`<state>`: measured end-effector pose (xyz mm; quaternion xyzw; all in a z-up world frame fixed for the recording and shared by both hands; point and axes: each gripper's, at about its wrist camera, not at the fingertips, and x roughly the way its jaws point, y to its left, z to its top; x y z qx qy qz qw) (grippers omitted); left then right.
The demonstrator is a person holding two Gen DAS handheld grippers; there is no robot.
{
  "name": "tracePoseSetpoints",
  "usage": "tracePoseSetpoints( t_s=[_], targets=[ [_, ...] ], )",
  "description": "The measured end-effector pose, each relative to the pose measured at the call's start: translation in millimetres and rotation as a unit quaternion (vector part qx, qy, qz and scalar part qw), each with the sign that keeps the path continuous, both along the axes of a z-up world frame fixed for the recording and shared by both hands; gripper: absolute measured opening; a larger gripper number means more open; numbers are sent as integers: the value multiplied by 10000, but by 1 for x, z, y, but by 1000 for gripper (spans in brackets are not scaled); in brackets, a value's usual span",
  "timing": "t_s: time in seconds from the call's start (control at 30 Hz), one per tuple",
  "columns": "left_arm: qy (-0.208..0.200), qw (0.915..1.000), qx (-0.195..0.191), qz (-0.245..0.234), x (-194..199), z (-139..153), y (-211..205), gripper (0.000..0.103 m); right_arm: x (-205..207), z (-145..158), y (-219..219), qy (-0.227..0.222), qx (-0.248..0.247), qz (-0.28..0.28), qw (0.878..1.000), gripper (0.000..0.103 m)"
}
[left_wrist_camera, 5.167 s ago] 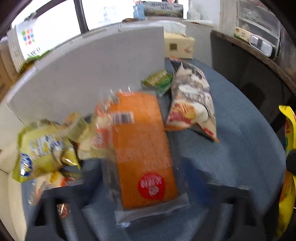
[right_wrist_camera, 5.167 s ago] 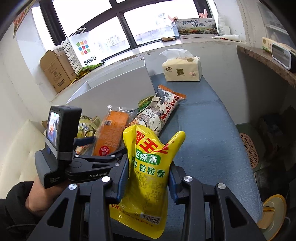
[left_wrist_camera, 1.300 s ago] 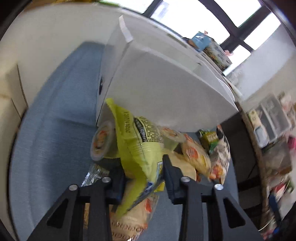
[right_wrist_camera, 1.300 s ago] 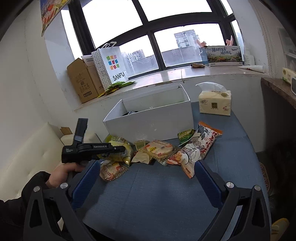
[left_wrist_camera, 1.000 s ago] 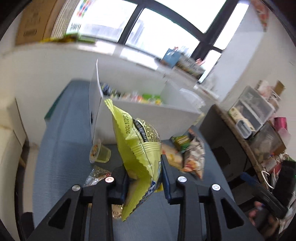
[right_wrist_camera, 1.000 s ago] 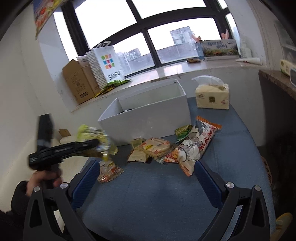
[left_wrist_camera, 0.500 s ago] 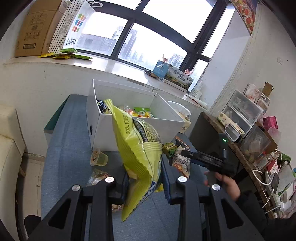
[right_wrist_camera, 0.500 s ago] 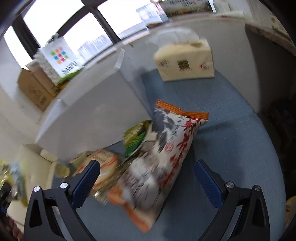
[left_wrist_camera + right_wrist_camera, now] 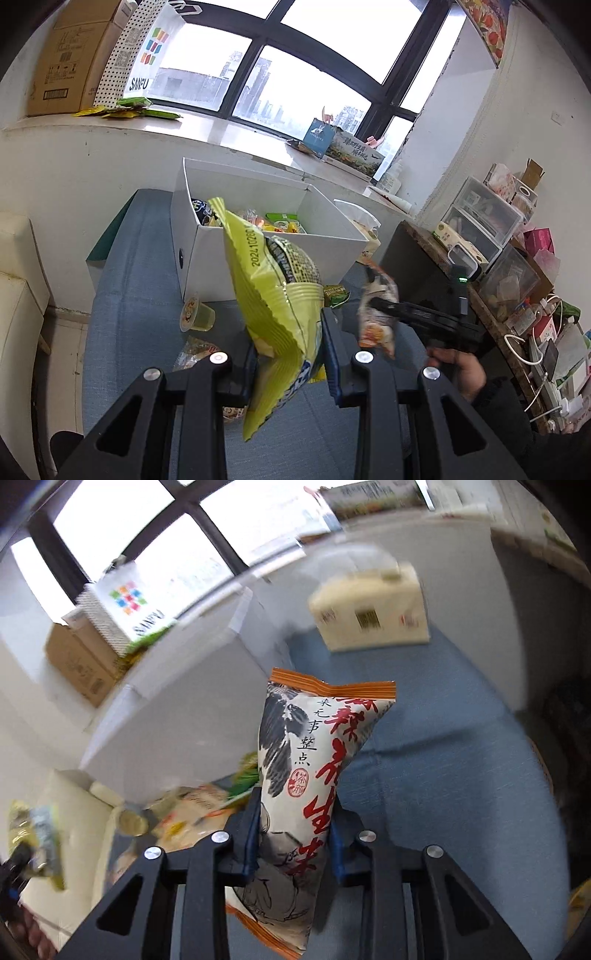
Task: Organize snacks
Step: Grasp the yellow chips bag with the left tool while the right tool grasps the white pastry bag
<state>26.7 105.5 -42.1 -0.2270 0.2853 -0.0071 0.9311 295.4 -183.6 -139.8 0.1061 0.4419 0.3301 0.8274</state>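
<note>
Left tongs (image 9: 290, 356): clamped on green chip bag (image 9: 277, 295). Right tongs (image 9: 291, 836): just closed on white peanut bag (image 9: 306, 775). Risk: slippery, puffy bags sliding free before reaching white box (image 9: 258, 254).

- The right gripper (image 9: 291, 840), which was standing wide open and empty a second ago, has just been closing its jaws and is now pinching the white peanut bag (image 9: 314, 775) that was lying on the blue tabletop (image 9: 461, 775).
- That bag is now standing up between the blue pads (image 9: 252, 843), orange-edged top pointing away from the camera, and in the left wrist view it is hanging clear of the table (image 9: 376, 314).
- The right gripper is now sitting low and close to the white box (image 9: 177, 709), no longer back with the whole table in sight.
- The orange cracker pack and the yellow pouch held five seconds ago are no longer in either gripper.
</note>
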Motion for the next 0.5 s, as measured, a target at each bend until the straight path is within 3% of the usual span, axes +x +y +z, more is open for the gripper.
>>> tracePoseSetpoints(
  t_s=[0.2,0.5],
  targets=[
    [-153,9998,114,-47,7,12,1,33,-28,53,-19,-517,509,248,9971,33],
    [-464,9977,494,-65,62,62,25,33,-12,122,33,-1191,522,672,9892,33]
  ],
)
